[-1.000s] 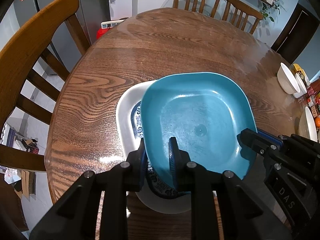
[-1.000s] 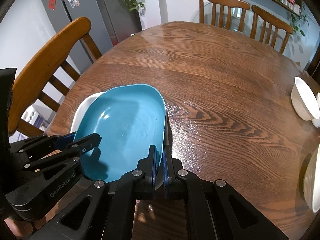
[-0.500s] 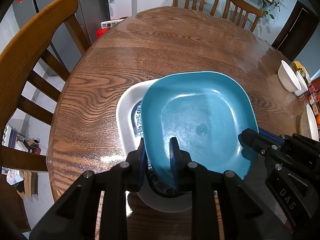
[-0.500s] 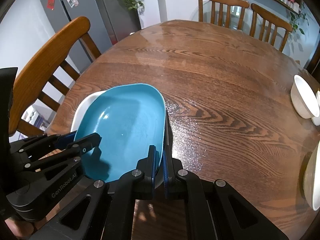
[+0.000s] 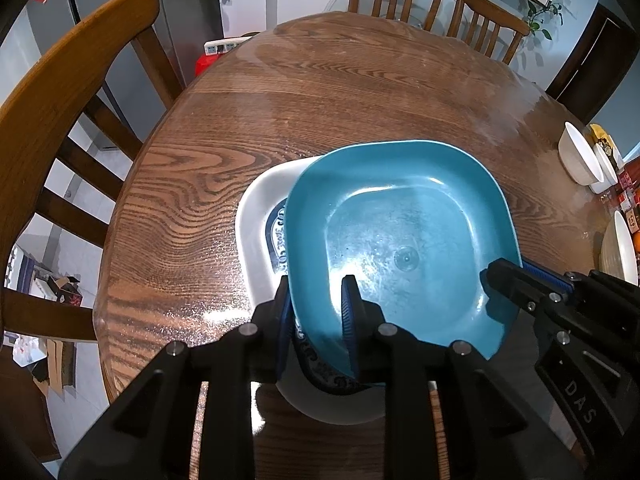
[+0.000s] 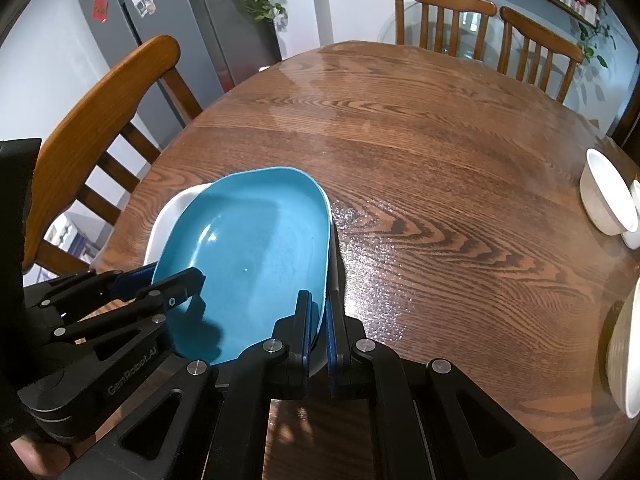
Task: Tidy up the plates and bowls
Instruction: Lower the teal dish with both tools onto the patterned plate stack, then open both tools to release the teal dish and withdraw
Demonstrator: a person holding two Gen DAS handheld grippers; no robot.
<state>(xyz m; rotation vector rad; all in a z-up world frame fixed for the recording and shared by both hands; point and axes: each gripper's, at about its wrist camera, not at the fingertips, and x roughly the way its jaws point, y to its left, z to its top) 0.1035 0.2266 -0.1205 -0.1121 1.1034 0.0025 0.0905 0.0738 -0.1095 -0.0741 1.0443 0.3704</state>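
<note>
Chair [image 5: 60, 120]: at the worktop's left edge, well apart from the dishes.
White dish [image 5: 256, 216]: on the worktop [image 5: 360, 92], blue pattern inside, mostly covered by the teal plate.
Teal plate [image 5: 400, 232]: empty, lying in the white dish, shifted right so the dish's left rim shows.
Left gripper [image 5: 316, 312]: fingers narrow, one either side of the plate's near-left rim; the inner pad stands clear of it, and they have just been opening.
Right gripper [image 6: 318, 328]: fingers nearly together, clamped on the plate's near-right rim.
White bowls [image 6: 608, 200]: at the far right edge, well apart.
</note>
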